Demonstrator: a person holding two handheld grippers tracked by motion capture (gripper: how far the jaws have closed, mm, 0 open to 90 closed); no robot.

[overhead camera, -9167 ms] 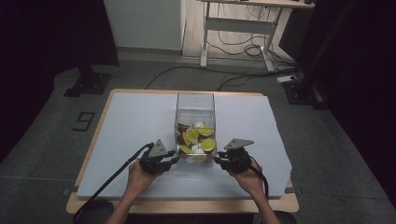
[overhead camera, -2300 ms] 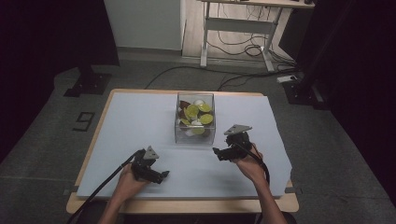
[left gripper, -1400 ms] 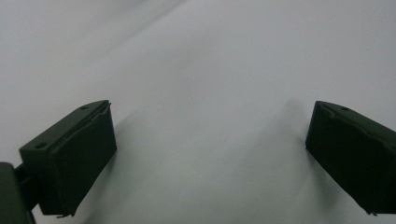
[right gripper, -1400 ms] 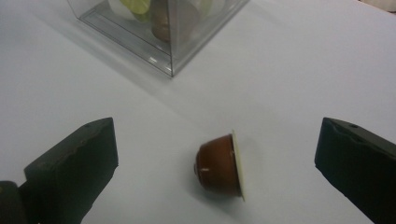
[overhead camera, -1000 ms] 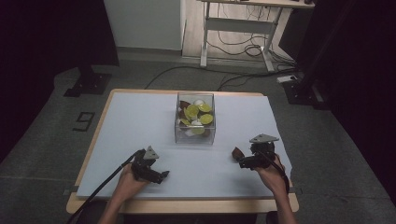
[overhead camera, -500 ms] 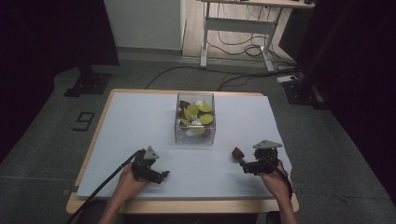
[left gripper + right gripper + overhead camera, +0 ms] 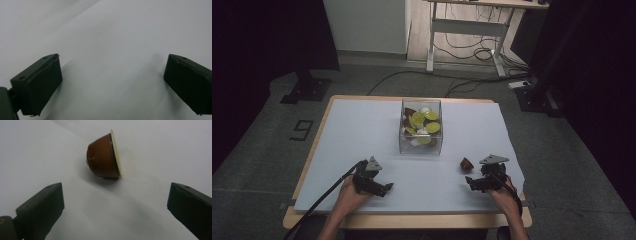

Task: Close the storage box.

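Left gripper (image 7: 373,181) held low over the matte white table cover (image 7: 362,125), near the front edge, jaws spread wide on nothing, flat black pads (image 7: 40,85) squared off. Mid-table: clear, straight-walled plastic box (image 7: 421,146) packed with lime-green, white and brown capsules. Right of it, well clear of the box: glossy brown capsule (image 7: 103,160), tapered cup shape with pale foil lid, tipped on its side. Right gripper (image 7: 475,183) rested just behind it, aimed at it, jaws wide apart, not touching.
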